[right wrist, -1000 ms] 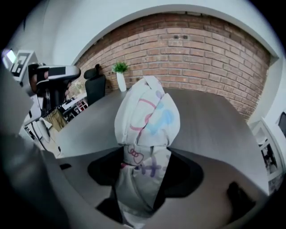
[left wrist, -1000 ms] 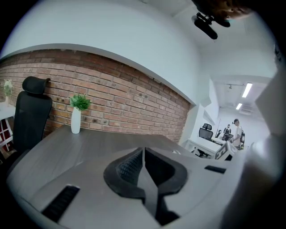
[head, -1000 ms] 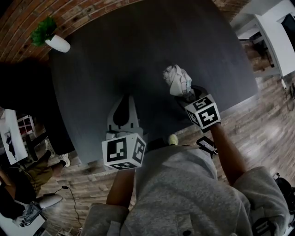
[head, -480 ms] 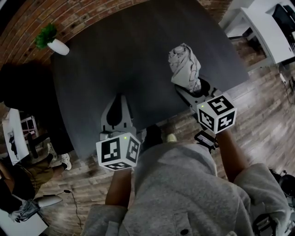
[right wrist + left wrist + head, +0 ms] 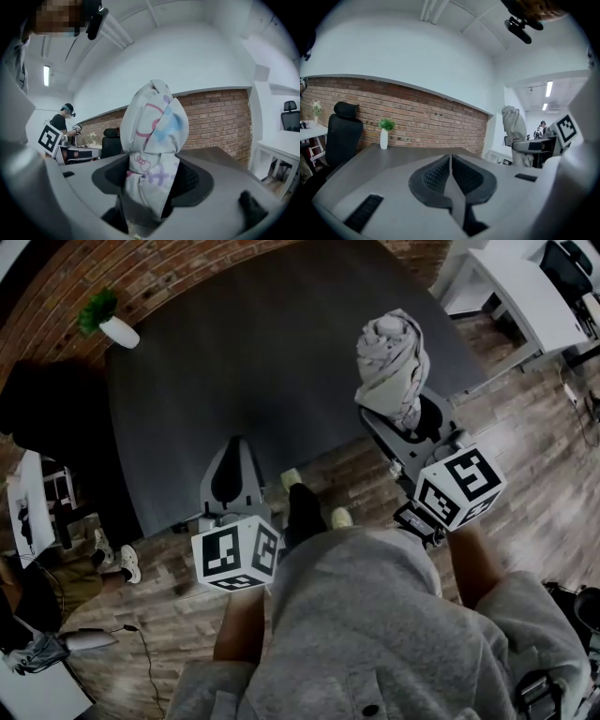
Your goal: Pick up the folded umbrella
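folded umbrella (image 5: 392, 360) lifted higher than a second ago, now clear of the dark table (image 5: 234, 352), upright above its near right corner. right gripper (image 5: 412, 427) clamped on its lower end, pulled back toward the body. left gripper (image 5: 232, 457) jaws pressed together, empty, at the table's near edge, barely moved. umbrella's bottom end hidden between the jaws; print washed out in head view.
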`<state>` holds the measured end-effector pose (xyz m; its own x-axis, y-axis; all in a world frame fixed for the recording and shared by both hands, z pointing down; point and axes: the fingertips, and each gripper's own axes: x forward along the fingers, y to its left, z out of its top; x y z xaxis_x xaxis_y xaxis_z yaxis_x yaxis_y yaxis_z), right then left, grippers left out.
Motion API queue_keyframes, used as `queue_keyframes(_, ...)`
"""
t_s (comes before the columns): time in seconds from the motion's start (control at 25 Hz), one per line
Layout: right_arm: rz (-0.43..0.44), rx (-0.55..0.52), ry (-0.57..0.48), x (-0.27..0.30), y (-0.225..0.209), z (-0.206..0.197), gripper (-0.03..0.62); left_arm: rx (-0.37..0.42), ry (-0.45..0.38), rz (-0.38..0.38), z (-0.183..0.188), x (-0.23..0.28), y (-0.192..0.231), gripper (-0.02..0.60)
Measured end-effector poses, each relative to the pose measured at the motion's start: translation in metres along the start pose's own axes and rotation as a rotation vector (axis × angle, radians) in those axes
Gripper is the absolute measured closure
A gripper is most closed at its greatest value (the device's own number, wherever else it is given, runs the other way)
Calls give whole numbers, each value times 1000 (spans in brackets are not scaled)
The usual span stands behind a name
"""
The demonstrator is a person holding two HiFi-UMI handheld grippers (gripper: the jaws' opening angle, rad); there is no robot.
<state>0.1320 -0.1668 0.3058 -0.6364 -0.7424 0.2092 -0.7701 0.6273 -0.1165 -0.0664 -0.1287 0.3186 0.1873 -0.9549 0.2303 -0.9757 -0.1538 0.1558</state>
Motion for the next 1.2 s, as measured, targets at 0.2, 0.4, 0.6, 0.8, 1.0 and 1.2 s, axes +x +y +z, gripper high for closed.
queue_keyframes(0.2, 11, 34, -80, -36, 14, 9, 313, 6, -18, 11, -1, -30, -11, 554)
queue_keyframes(0.4, 29, 56, -106, -74, 22, 7, 313, 12, -50, 30, 0, -64, -31, 554)
queue_keyframes(0.6, 54, 73, -139, -81, 35, 10, 313, 22, -60, 61, 3, -85, -26, 554)
queue_keyframes(0.8, 63, 70, -167, -81, 43, 15, 313, 23, -70, 60, 6, -89, -22, 554)
queue_keyframes(1.0, 56, 51, -184, -80, 49, 18, 313, 14, -79, 50, 6, -92, -17, 554)
queue_keyframes(1.2, 47, 61, -189, -76, 55, 22, 313, 6, -81, 56, 11, -97, -7, 554)
